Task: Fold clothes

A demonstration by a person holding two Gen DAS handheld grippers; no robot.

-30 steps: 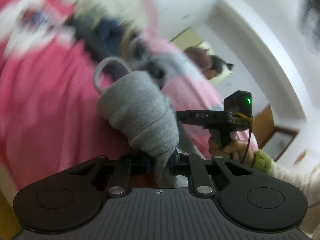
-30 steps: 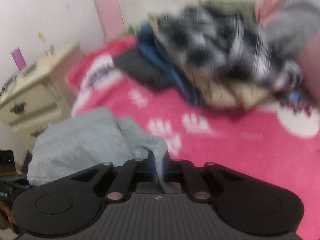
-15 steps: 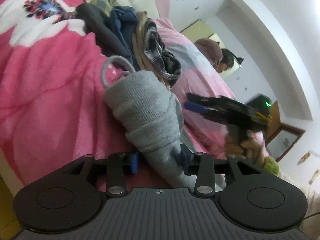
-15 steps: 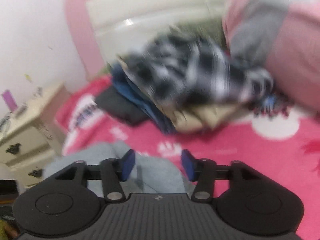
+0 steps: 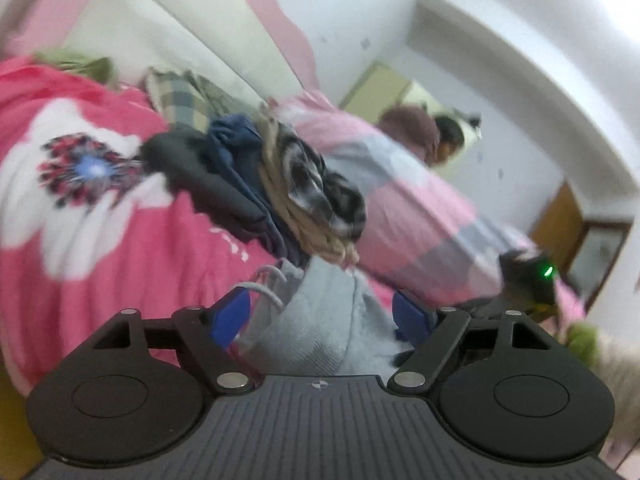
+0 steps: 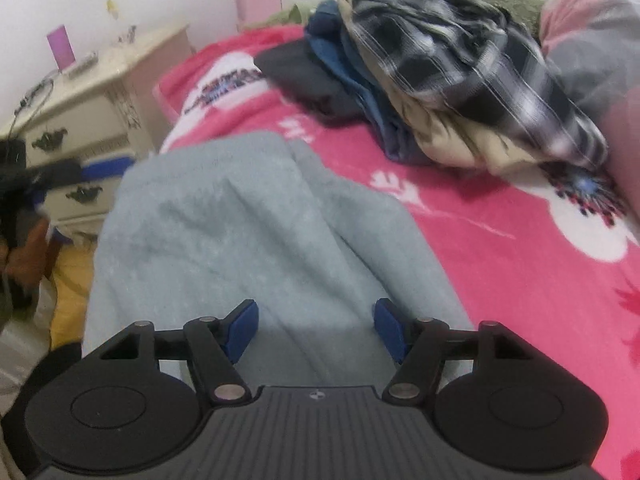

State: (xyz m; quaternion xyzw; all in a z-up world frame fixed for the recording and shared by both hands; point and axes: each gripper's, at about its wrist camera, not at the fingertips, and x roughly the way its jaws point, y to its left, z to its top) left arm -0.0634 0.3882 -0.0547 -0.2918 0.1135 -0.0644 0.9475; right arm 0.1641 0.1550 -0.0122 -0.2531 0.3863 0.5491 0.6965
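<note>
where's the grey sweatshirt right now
In the right wrist view the grey sweatshirt lies on the pink blanket at the bed's near left edge, in front of the clothes pile, beside the cream nightstand.

A pale grey knitted garment lies on a hot-pink fleece blanket with white flower prints, behind it a heap of black-and-white plaid, beige, navy and charcoal clothes, left of it a cream nightstand.
</note>
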